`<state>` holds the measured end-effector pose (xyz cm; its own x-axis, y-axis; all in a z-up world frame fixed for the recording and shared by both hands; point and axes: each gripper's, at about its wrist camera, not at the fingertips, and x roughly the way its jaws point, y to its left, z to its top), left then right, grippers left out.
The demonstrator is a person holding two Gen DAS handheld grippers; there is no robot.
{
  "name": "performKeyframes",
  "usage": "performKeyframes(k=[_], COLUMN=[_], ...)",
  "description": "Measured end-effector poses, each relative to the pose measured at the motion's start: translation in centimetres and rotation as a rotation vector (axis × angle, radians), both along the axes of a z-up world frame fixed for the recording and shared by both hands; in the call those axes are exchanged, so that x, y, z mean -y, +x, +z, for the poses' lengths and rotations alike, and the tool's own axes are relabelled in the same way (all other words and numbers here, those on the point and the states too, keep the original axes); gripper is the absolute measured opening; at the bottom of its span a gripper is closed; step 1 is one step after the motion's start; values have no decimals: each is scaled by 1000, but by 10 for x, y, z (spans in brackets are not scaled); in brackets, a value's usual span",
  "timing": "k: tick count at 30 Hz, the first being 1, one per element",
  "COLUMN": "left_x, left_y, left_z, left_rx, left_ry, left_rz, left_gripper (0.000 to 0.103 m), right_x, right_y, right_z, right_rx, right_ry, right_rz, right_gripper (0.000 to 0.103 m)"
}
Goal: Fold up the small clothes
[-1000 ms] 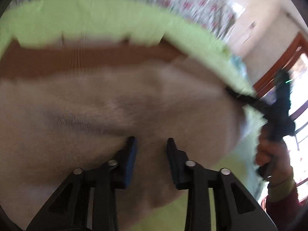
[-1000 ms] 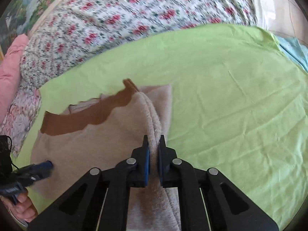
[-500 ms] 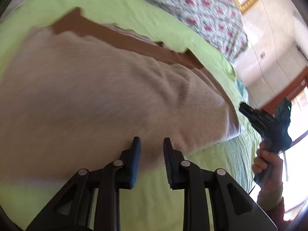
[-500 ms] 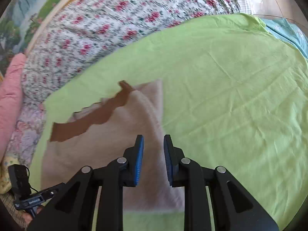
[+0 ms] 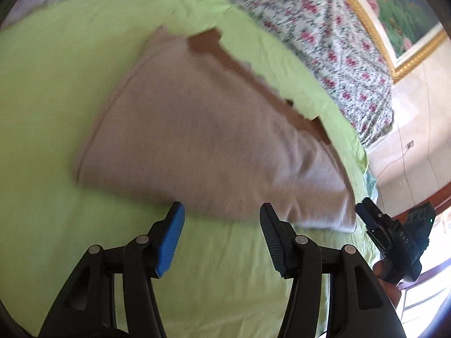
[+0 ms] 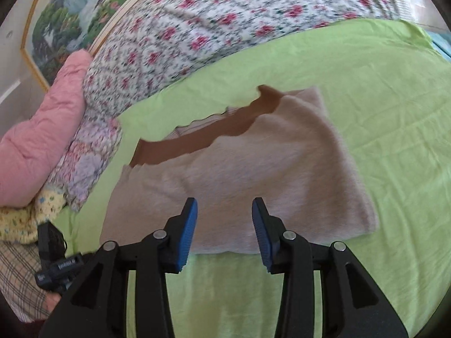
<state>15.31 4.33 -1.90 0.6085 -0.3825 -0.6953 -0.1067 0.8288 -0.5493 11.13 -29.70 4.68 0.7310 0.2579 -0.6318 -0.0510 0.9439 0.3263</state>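
Beige fleece garment (image 6: 253,169) w/ a brown band (image 6: 208,132) along its far edge lies folded flat on the green sheet (image 6: 380,107), mid-bed. Left claw (image 5: 221,219) hovers at its near edge, jaws opening, nothing btwn them. Right claw (image 6: 224,214) likewise over the near hem, jaws opening, empty. Floral bedding (image 6: 197,28) & a pink pillow (image 6: 42,129) sit at the far left.
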Motion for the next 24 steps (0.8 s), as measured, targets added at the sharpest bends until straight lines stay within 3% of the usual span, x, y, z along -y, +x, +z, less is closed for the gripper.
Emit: performKeyframes(k=[6, 10, 14, 15, 16, 19, 21, 22, 24], left_x=[17, 14, -10, -19, -31, -59, -66, -69, -76], left_y=[59, 96, 118, 121, 123, 120, 121, 119, 114], left_z=[35, 40, 15, 9, 3, -6, -5, -5, -5], left_rx=[82, 97, 39, 30, 32, 37, 34, 32, 27], left_ry=[88, 181, 263, 283, 283, 194, 220, 248, 225], left_rz=[-120, -119, -67, -43, -25, 3, 37, 61, 69], left_gripper=[55, 54, 53, 51, 42, 24, 22, 20, 21], right_x=[-44, -67, -85, -87, -85, -74, -65, -60, -54], right_y=[60, 112, 170, 185, 197, 228, 245, 249, 248], right_z=[-1, -7, -43, -57, -63, -56, -59, -61, -56], right_rx=[-47, -107, -297, -341, -330, -265, -246, -238, -211], right_ry=[-21, -60, -176, -216, -212, -208, -236, -195, -133], right_rz=[141, 225, 335, 336, 324, 221, 132, 107, 80], right_gripper=[40, 34, 34, 34, 32, 27, 26, 26, 26])
